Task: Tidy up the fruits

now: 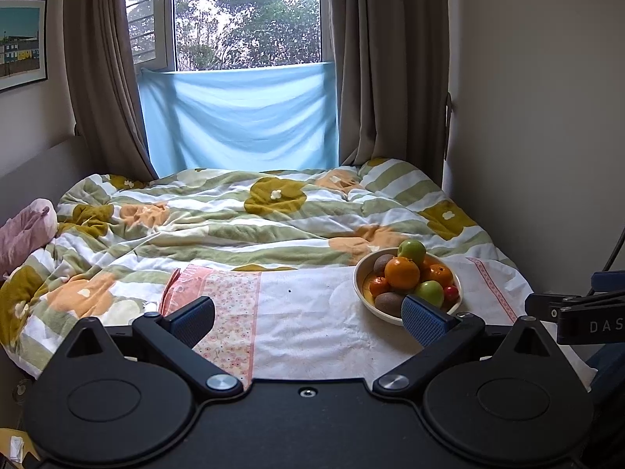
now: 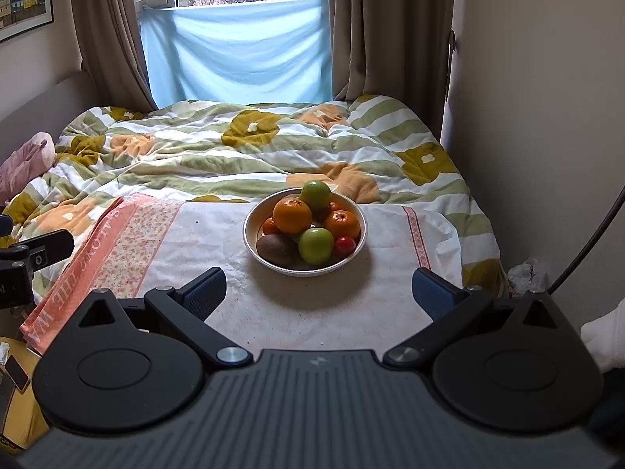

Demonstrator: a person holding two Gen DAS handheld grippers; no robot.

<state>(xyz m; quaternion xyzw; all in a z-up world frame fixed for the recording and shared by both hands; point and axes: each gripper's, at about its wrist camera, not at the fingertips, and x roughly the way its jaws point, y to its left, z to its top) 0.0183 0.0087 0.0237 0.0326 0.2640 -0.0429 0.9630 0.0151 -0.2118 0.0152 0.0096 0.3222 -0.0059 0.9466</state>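
Note:
A cream bowl (image 2: 254,252) (image 1: 358,273) stands on a white cloth (image 2: 218,234) on the bed. It holds oranges (image 2: 292,215) (image 1: 401,272), green apples (image 2: 315,246) (image 1: 429,292), kiwis (image 2: 275,248) (image 1: 388,301) and a small red fruit (image 2: 345,245). My right gripper (image 2: 318,291) is open and empty, just short of the bowl and centred on it. My left gripper (image 1: 308,314) is open and empty, over the cloth to the bowl's left; its right fingertip (image 1: 424,318) overlaps the bowl's near rim in view.
The white cloth (image 1: 312,312) has pink patterned borders (image 2: 129,246). A rumpled flowered duvet (image 1: 234,215) covers the bed behind it. A wall (image 2: 547,117) runs along the right, curtains and a window at the back. A pink plush (image 1: 23,230) lies far left.

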